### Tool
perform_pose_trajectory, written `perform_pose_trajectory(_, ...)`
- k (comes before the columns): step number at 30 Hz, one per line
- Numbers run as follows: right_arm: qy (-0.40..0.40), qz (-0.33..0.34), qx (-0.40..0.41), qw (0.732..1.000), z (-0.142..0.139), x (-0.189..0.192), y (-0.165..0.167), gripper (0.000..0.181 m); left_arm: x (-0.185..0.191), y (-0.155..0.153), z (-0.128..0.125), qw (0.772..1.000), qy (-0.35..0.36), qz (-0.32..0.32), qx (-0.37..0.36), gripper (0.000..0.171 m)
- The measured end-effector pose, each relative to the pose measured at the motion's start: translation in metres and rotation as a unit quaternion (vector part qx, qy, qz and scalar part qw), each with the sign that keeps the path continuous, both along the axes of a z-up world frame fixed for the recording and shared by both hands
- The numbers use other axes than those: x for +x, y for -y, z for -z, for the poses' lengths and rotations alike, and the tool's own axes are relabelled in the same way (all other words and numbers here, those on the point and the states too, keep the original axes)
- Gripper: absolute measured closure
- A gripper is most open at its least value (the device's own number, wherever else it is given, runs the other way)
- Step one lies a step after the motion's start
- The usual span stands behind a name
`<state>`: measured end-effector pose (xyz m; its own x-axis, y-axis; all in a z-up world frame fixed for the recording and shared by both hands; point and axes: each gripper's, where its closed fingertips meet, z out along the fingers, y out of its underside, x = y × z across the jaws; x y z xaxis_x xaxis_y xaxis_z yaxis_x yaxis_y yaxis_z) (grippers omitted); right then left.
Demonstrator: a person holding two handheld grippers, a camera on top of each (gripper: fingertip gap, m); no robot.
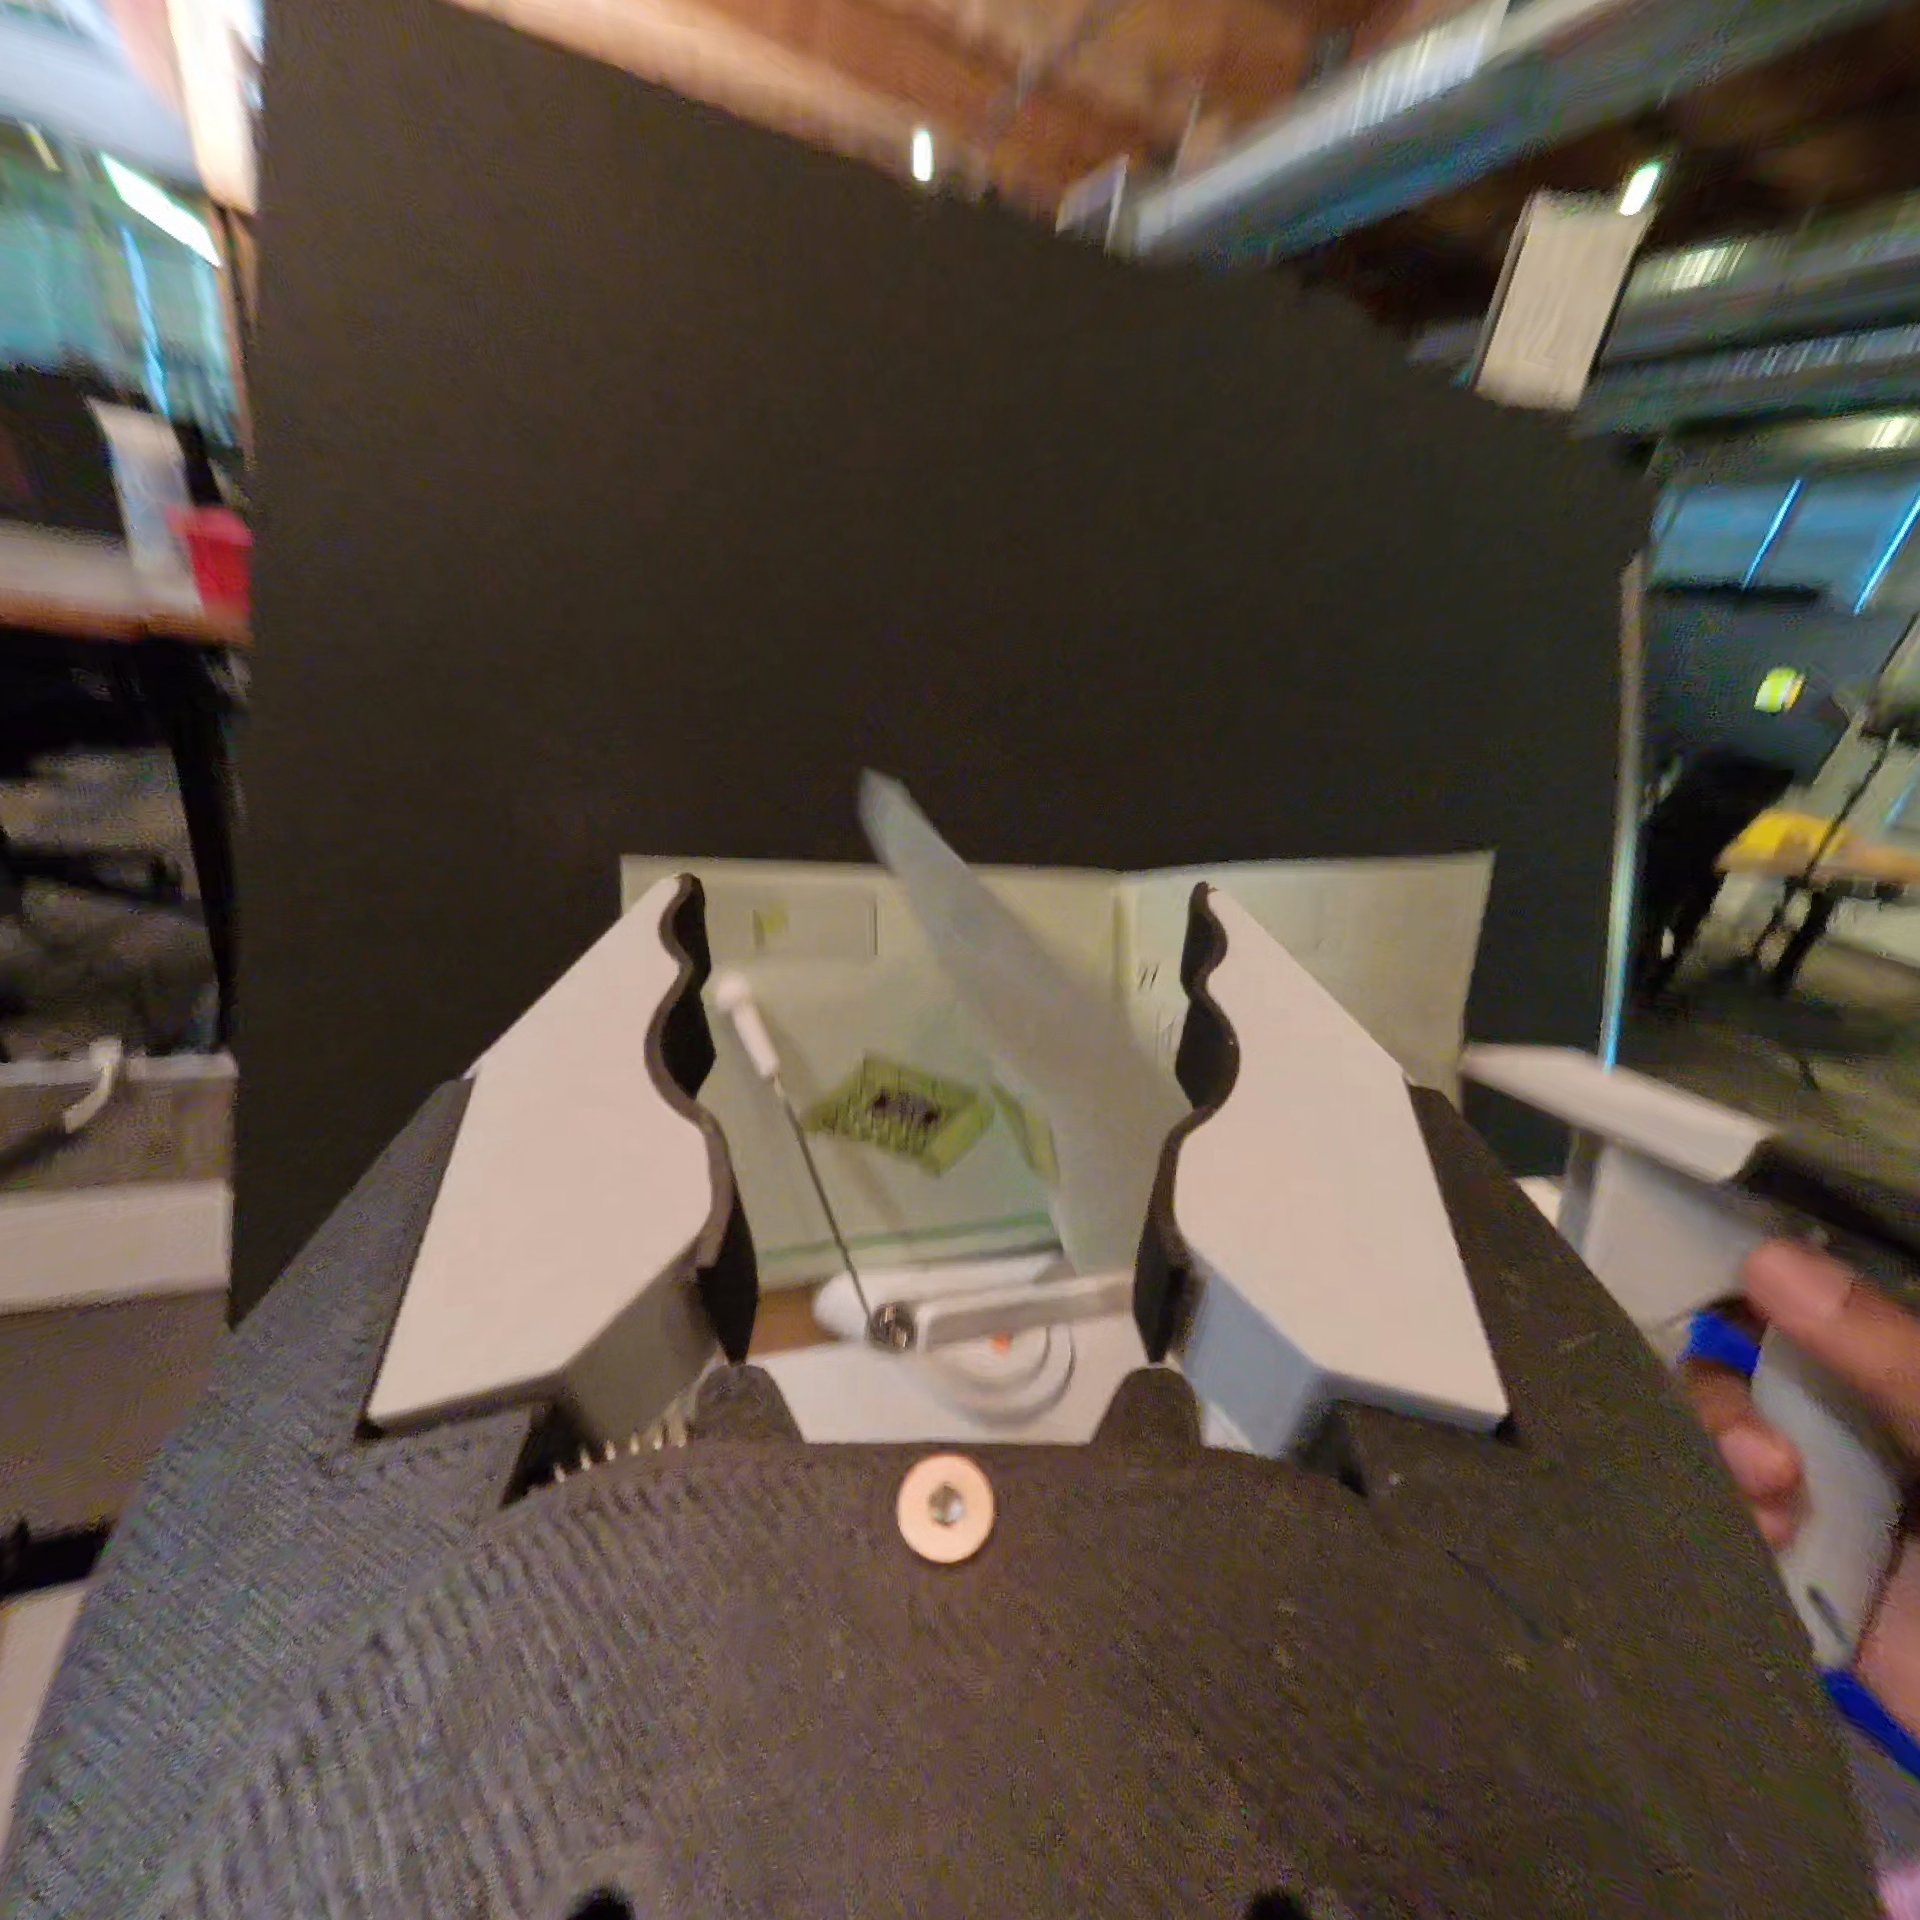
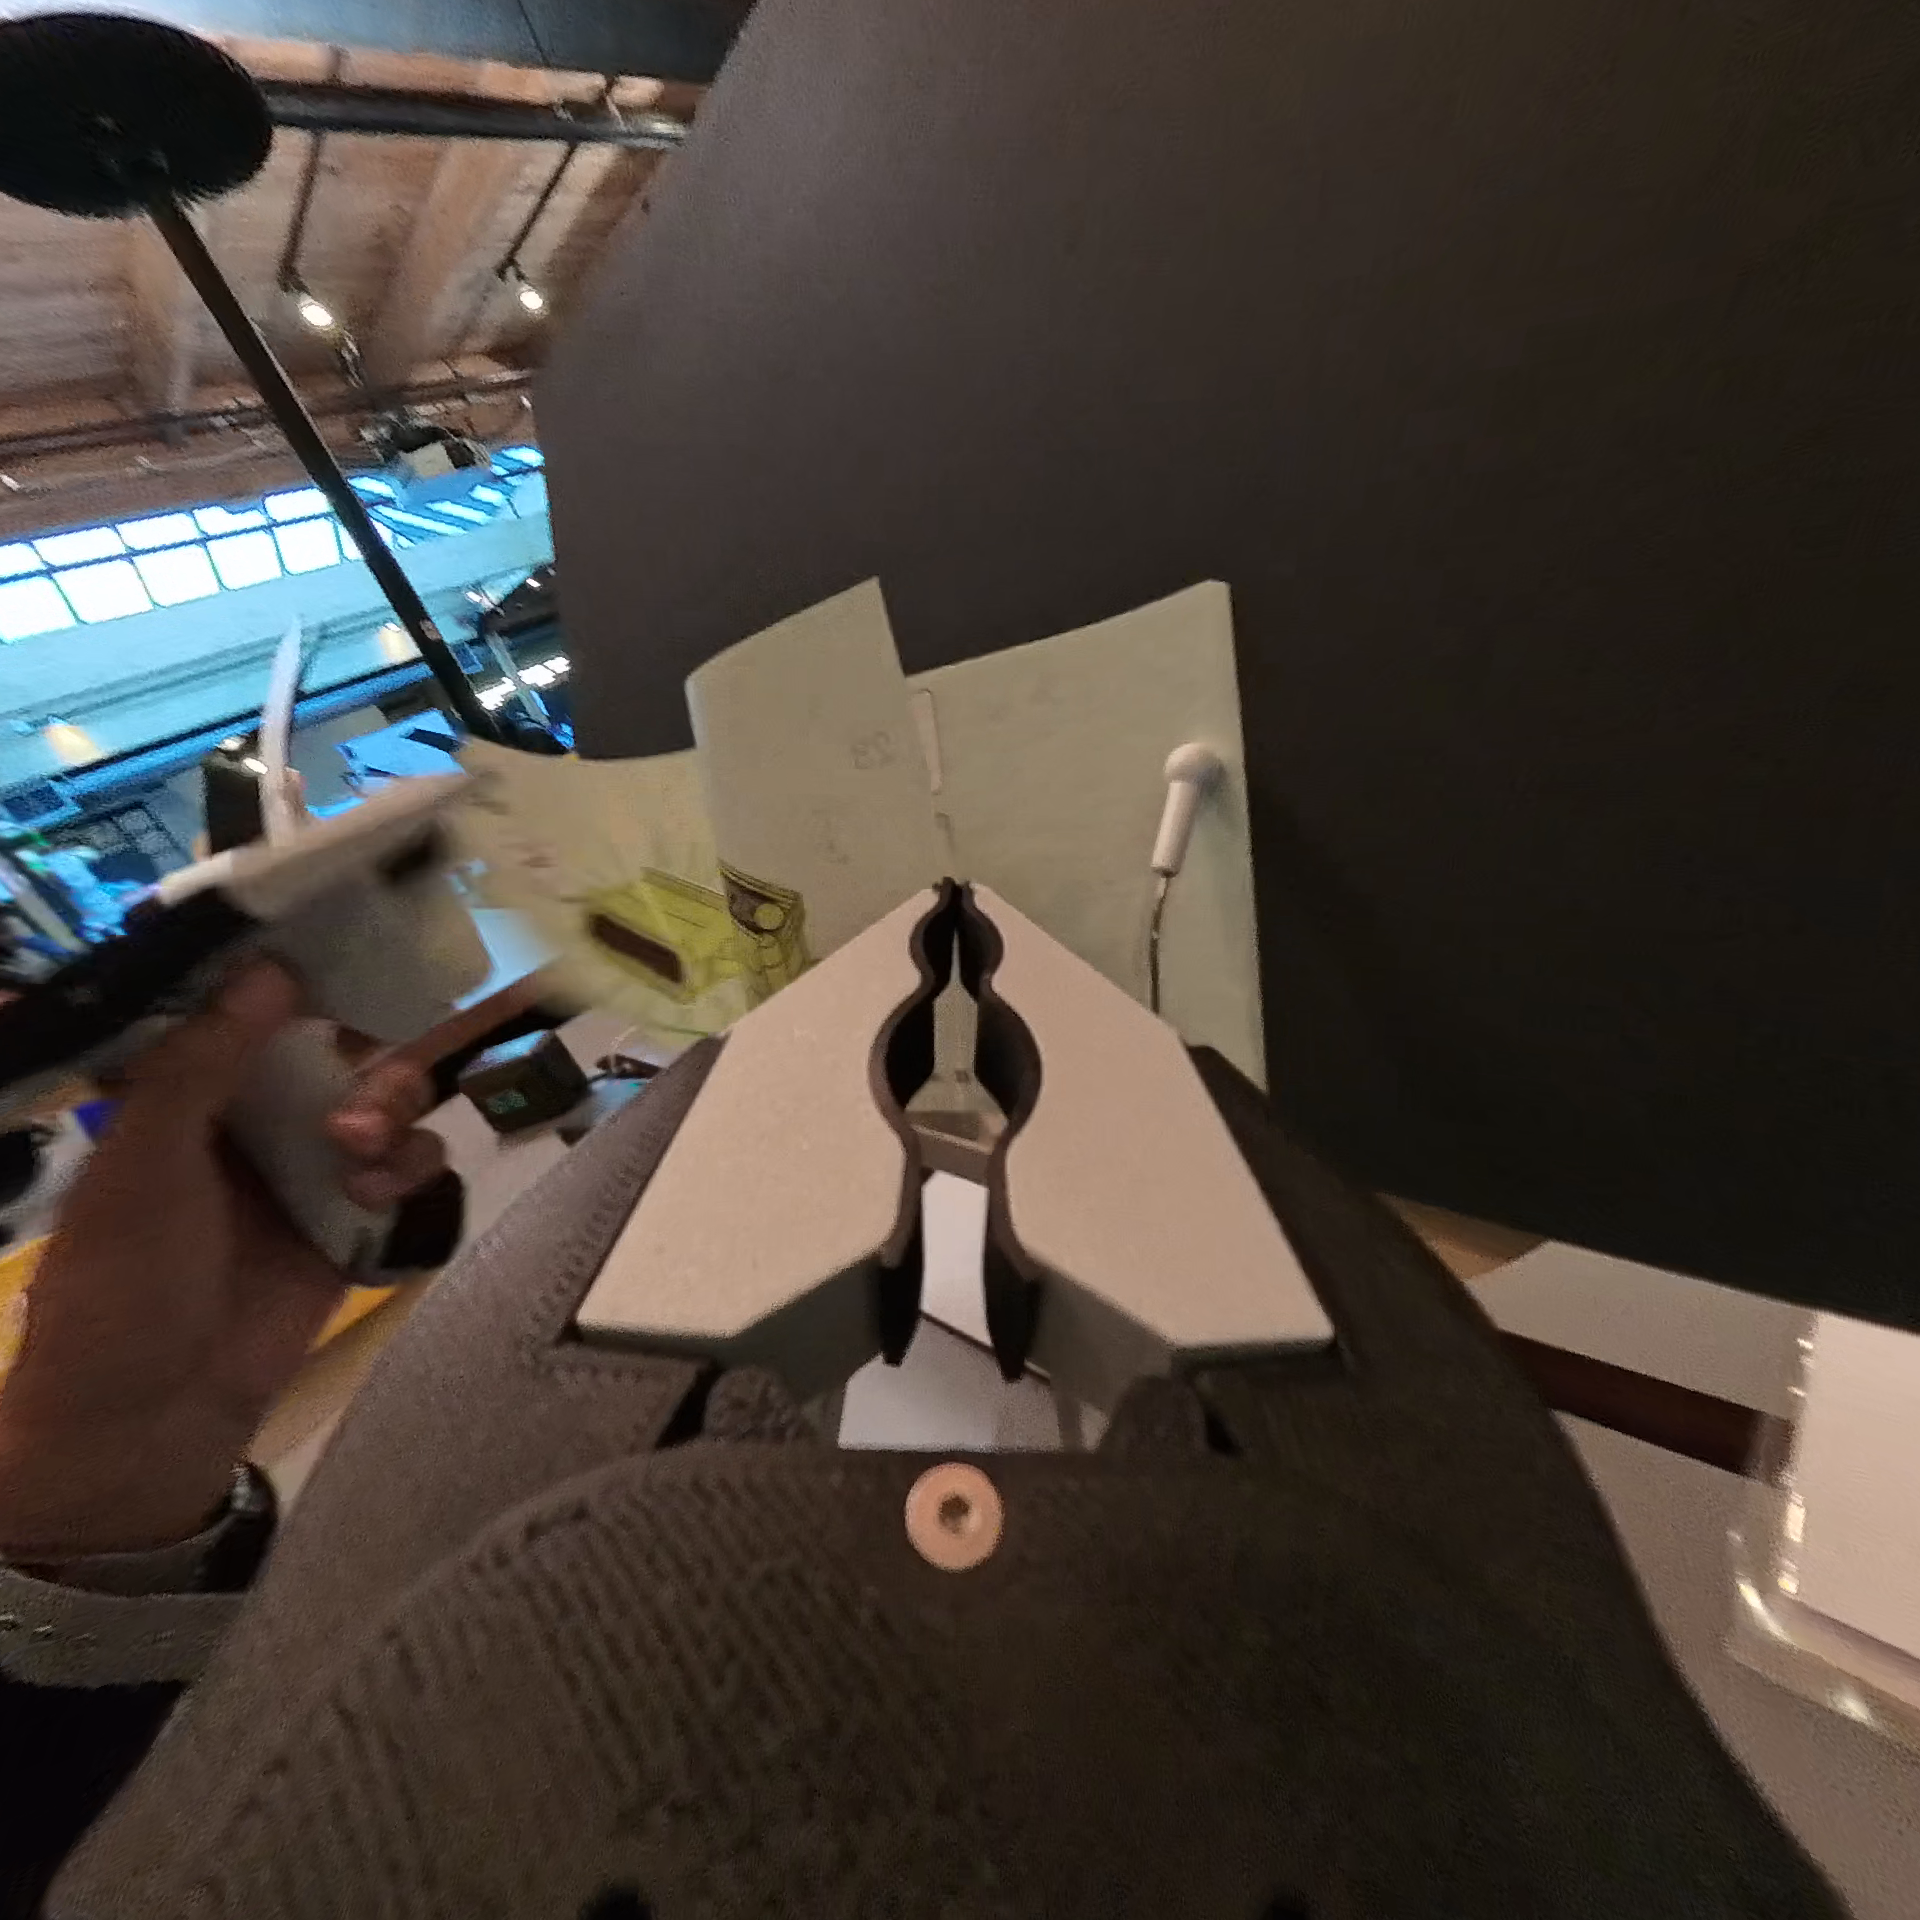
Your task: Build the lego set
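A pale green instruction booklet [image 1: 914, 1101] stands open on a stand against a black board [image 1: 935, 520]. Its pages picture yellow-green brick assemblies. One page [image 1: 997, 997] stands away from the spread, tilted and blurred. My left gripper [image 1: 943, 896] is open and empty, its fingers framing the booklet from a short way off. My right gripper [image 2: 951, 888] is shut in front of the booklet's [image 2: 1081, 748] fold, and I see nothing held in it. No loose bricks are in view.
A thin rod with a white tip [image 1: 732, 992] on a metal arm [image 1: 1018, 1311] leans over the booklet; it also shows in the right wrist view [image 2: 1184, 790]. A hand [image 2: 156, 1278] holds the left gripper's handle. White table surface [image 2: 1683, 1340] lies at the right.
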<state>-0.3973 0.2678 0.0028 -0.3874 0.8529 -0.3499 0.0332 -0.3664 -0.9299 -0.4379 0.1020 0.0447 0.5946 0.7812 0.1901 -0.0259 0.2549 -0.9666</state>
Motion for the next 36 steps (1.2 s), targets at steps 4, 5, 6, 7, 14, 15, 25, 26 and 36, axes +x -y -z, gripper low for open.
perform_pose_trajectory(4,0.012,0.037,0.023,0.999,0.005,-0.003,-0.007,0.181,0.051,0.0,-0.05,0.988,-0.153,0.005,0.025,0.102)
perform_pose_trajectory(5,0.009,0.045,0.024,0.999,0.004,-0.003,-0.008,0.181,0.067,-0.006,-0.058,0.981,-0.192,0.015,0.028,0.111)
perform_pose_trajectory(6,0.004,0.048,0.023,0.999,0.002,-0.003,-0.009,0.181,0.086,-0.013,-0.065,0.971,-0.235,0.032,0.032,0.121)
perform_pose_trajectory(7,-0.001,0.048,0.019,0.999,-0.001,-0.002,-0.01,0.181,0.106,-0.021,-0.069,0.959,-0.276,0.051,0.036,0.131)
perform_pose_trajectory(14,-0.008,0.044,0.016,0.999,-0.004,0.002,-0.014,0.181,0.135,-0.108,-0.031,0.959,-0.259,0.108,-0.04,0.171)
perform_pose_trajectory(15,-0.006,0.04,0.014,0.999,-0.003,0.002,-0.014,0.181,0.117,-0.118,-0.015,0.97,-0.209,0.101,-0.069,0.171)
perform_pose_trajectory(25,-0.001,0.033,-0.002,0.999,0.0,-0.001,-0.016,0.169,0.019,-0.101,0.066,0.982,0.008,-0.018,-0.19,0.171)
perform_pose_trajectory(26,-0.002,0.035,-0.004,0.999,0.0,-0.001,-0.017,0.165,0.019,-0.106,0.071,0.982,0.021,-0.006,-0.19,0.171)
perform_pose_trajectory(36,0.075,0.071,0.079,0.991,0.026,-0.005,-0.029,0.161,0.025,-0.121,0.076,0.986,0.025,0.045,-0.161,0.171)
